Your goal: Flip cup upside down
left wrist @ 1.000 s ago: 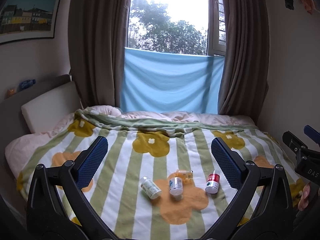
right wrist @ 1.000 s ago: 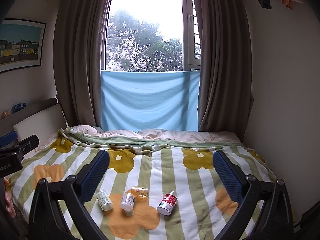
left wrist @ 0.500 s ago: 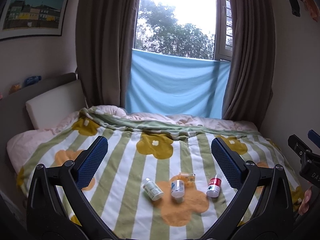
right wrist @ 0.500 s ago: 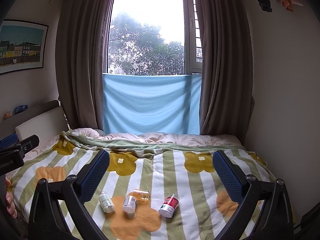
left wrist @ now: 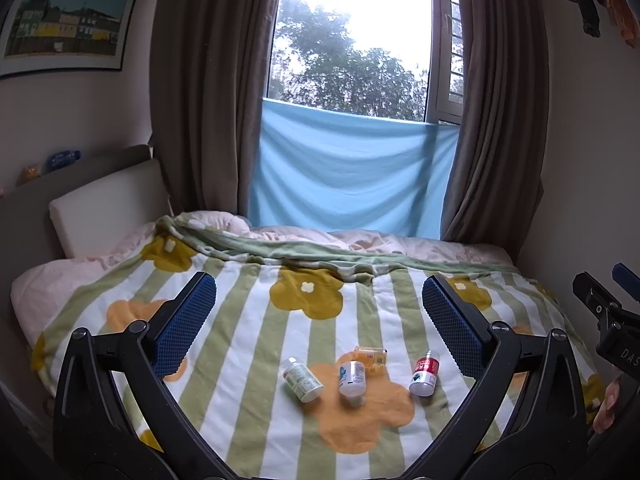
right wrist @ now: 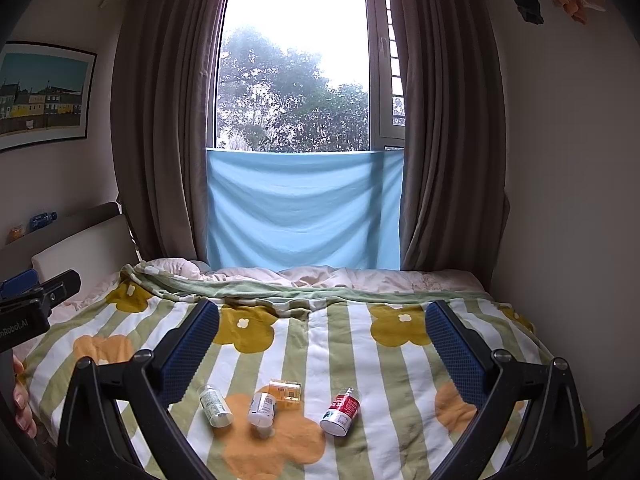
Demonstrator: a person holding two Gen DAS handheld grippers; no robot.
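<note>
we are holding the left gripper [left wrist: 318, 312] and right gripper [right wrist: 322, 338] wide apart and empty above the floral blanket [left wrist: 248, 320]. no cup is showing, only small bottles [right wrist: 340, 410], so we are risking grabbing a bottle that rolls away.

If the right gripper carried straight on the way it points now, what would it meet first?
Probably the blanket on the bed. The open right gripper aims past the small bottles, which lie below its line, with nothing between its fingers. Depth is unclear.
</note>
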